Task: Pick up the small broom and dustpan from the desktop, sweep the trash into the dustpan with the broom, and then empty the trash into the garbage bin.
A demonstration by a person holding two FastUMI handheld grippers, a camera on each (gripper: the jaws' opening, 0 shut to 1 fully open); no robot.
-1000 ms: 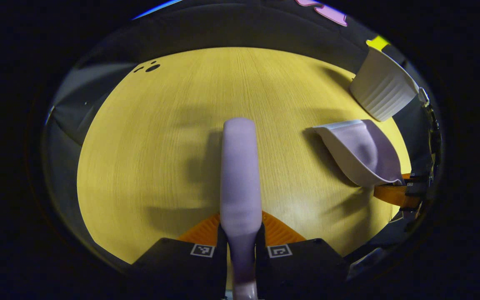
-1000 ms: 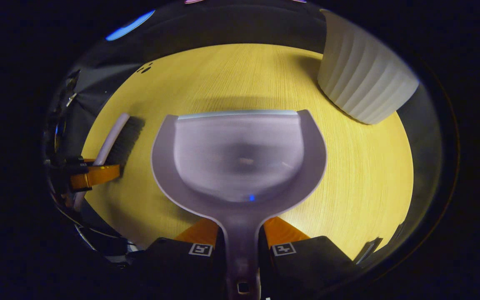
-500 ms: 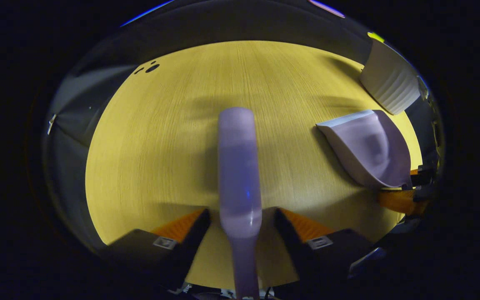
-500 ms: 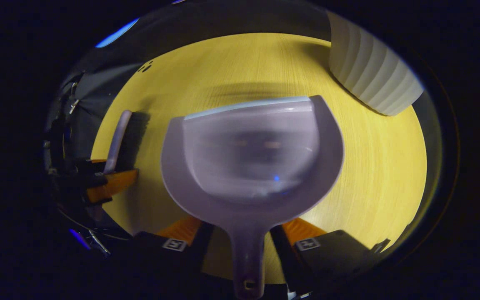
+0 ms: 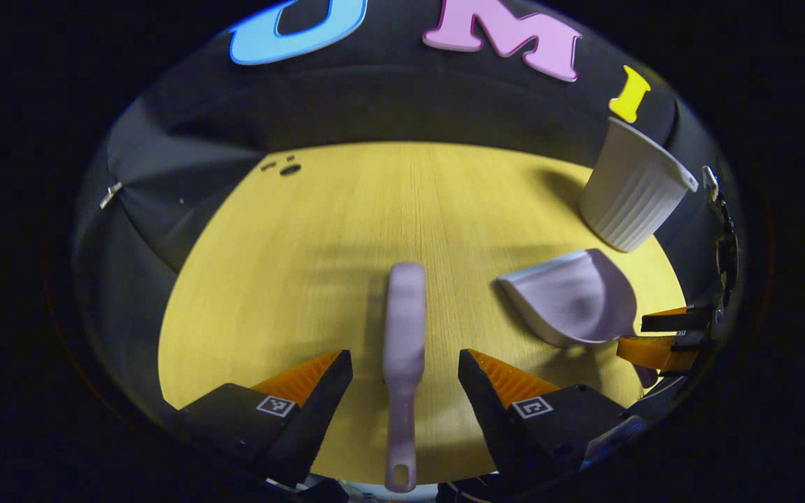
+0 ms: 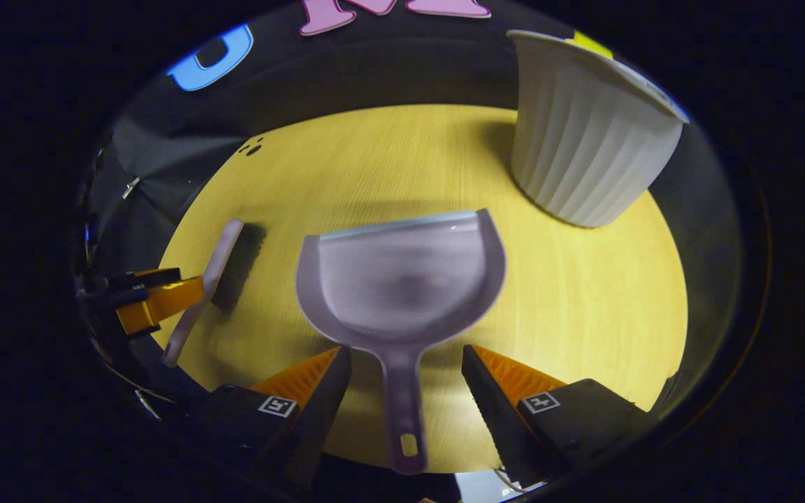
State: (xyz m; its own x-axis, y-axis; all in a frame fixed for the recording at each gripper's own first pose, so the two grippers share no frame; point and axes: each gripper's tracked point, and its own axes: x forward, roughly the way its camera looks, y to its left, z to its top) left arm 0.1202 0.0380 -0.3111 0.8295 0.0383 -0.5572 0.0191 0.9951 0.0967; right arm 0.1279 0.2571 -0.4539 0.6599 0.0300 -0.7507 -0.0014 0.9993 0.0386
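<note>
Broom and dustpan lying on the desktop, each between the spread fingers of an open gripper.

In the left gripper view, the left gripper [image 5: 404,363] stands wide open and holds nothing; the lilac broom [image 5: 404,349] lies on the yellow wooden desktop [image 5: 291,279] between its fingers, touching neither, handle toward the camera. In the right gripper view, the right gripper [image 6: 406,360] is likewise wide open and empty; the lilac dustpan [image 6: 402,279] rests flat on the desktop with its handle in the gap between the fingers, clear of both. The white ribbed garbage bin [image 6: 581,133] stands upright near the dustpan, beyond it and to its right, toward the far edge of the desktop. Broom and dustpan lie side by side, apart.
</note>
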